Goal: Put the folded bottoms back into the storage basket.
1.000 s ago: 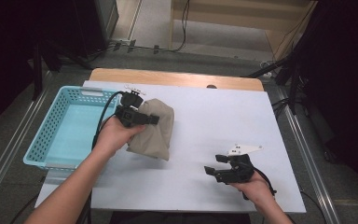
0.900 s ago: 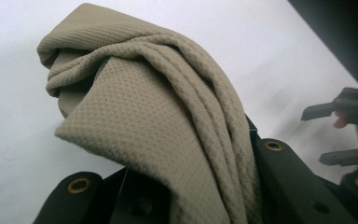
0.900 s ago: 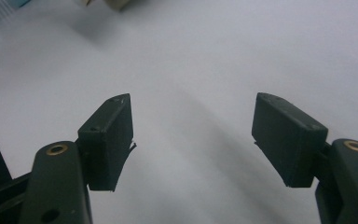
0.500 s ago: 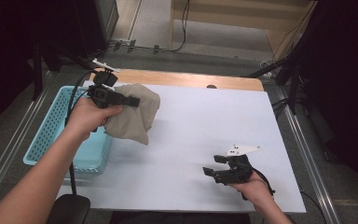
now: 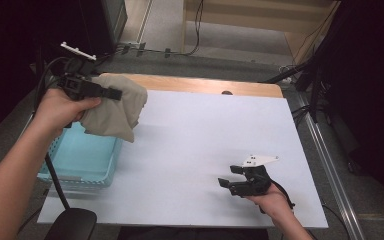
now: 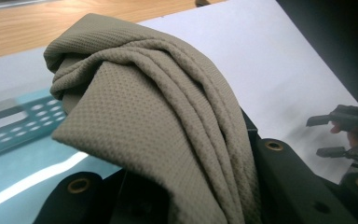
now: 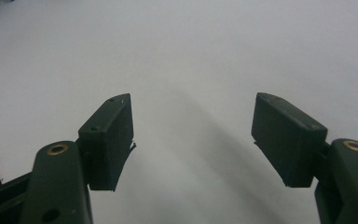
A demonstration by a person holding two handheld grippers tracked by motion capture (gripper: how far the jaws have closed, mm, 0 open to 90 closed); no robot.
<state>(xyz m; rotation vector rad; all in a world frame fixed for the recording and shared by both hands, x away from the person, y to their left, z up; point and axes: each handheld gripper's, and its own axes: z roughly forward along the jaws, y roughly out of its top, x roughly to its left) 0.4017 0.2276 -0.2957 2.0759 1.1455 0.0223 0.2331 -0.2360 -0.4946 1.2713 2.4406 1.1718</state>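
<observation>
The left gripper [image 5: 111,93] is clamping a bunched taupe cloth [image 5: 114,111] between its jaws, which are standing narrow with the fabric packed between them. In the left gripper view the cloth [image 6: 168,116] is draping over and between the black jaws, its folds running in long ridges from the top left down toward the bottom right, with a flat corner flap hanging out to the left. From the high view the cloth is hanging in the air from the gripper, its long axis running downward and slightly toward the table's middle, the lower tip pointing down at the near right corner of the light blue basket [image 5: 82,161]. The cloth is sitting over the line where the basket meets the white table [image 5: 195,140], clear of both surfaces as far as can be told.

The right gripper [image 5: 230,176] is resting low on the white table near the front right, held in the person's right hand [image 5: 272,200], and its jaws are standing wide with nothing between them. In the right gripper view the right gripper [image 7: 193,135] is showing bare white tabletop in the gap between its pads.

A wooden strip [image 5: 205,86] is running along the table's far edge.
</observation>
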